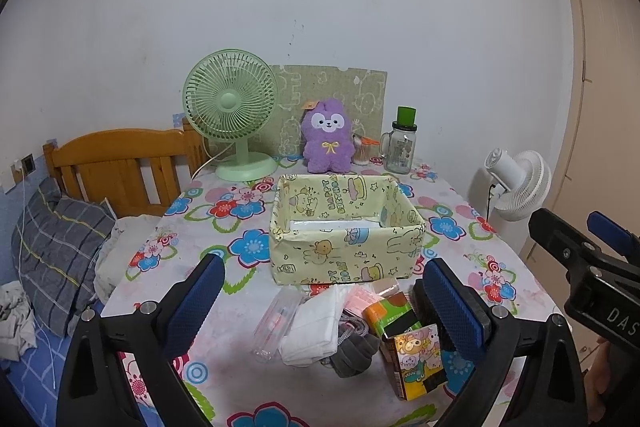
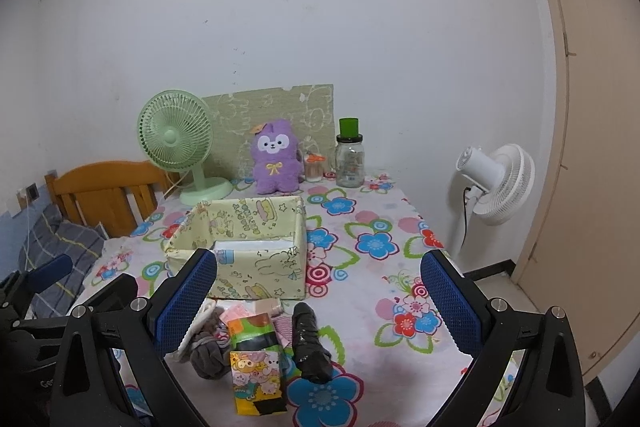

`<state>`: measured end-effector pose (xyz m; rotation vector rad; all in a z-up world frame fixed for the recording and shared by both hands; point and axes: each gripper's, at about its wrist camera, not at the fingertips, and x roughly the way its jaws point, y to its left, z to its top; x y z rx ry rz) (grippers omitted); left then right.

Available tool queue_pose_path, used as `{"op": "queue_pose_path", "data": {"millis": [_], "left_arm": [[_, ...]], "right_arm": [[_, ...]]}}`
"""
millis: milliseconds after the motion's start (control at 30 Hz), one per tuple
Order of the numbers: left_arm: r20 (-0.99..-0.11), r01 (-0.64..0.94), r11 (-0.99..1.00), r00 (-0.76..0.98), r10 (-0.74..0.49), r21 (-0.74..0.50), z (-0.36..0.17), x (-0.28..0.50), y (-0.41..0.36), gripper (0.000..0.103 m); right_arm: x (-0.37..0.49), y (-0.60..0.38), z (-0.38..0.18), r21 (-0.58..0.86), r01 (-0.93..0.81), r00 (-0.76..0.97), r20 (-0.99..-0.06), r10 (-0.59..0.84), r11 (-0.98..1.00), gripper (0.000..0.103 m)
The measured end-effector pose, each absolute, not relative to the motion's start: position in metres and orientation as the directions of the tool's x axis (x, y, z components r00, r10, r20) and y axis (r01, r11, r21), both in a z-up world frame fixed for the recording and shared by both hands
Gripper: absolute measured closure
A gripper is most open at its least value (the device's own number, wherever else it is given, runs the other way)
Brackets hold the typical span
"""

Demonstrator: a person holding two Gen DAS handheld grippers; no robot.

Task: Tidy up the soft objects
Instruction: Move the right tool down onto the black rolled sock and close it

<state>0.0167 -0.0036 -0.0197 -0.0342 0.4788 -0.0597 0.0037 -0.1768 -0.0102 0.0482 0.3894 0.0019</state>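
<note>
Both grippers, left (image 1: 324,301) and right (image 2: 318,291), fingers wide, empty; crowded pile beside paper-wrapped box (image 1: 344,231) risks grabbing tissue pack (image 2: 256,363) along with grey sock (image 2: 206,355).

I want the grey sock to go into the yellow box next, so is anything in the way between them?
Nothing visible blocks it. The grey sock lies in the pile just in front of the yellow box, whose top is open. Only the box's front wall must be cleared.
</note>
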Motion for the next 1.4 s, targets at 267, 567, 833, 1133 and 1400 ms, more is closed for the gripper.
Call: {"op": "queue_pose_path", "data": {"millis": [267,567,833,1133,1400], "left_arm": [[-0.47,0.054,0.997,0.88,-0.072,-0.052,-0.024,0.019,-0.006,0.003],[-0.495,0.091,0.994,0.862,-0.106,-0.055,-0.042,0.02,-0.021,0.003],[-0.52,0.124,0.991,0.844,-0.133,-0.052,-0.059,0.023,-0.035,0.003],[-0.554,0.137,0.986,0.816,-0.166,-0.094,-0.081,0.029,-0.043,0.003],[-0.59,0.119,0.987,0.791,-0.161,-0.11,-0.098,0.035,-0.051,0.004]], "right_arm": [[0.006,-0.175,-0.013,0.053,-0.006,0.92,-0.39,0.026,0.999,0.0],[0.012,-0.174,-0.026,0.037,-0.013,0.909,-0.416,0.027,0.999,0.001],[0.016,-0.176,-0.044,0.039,-0.049,0.896,-0.44,0.061,0.998,0.002],[0.022,-0.184,-0.067,0.056,-0.058,0.878,-0.473,0.078,0.997,0.005],[0.029,-0.191,-0.084,0.078,-0.069,0.856,-0.507,0.099,0.995,0.009]]}}
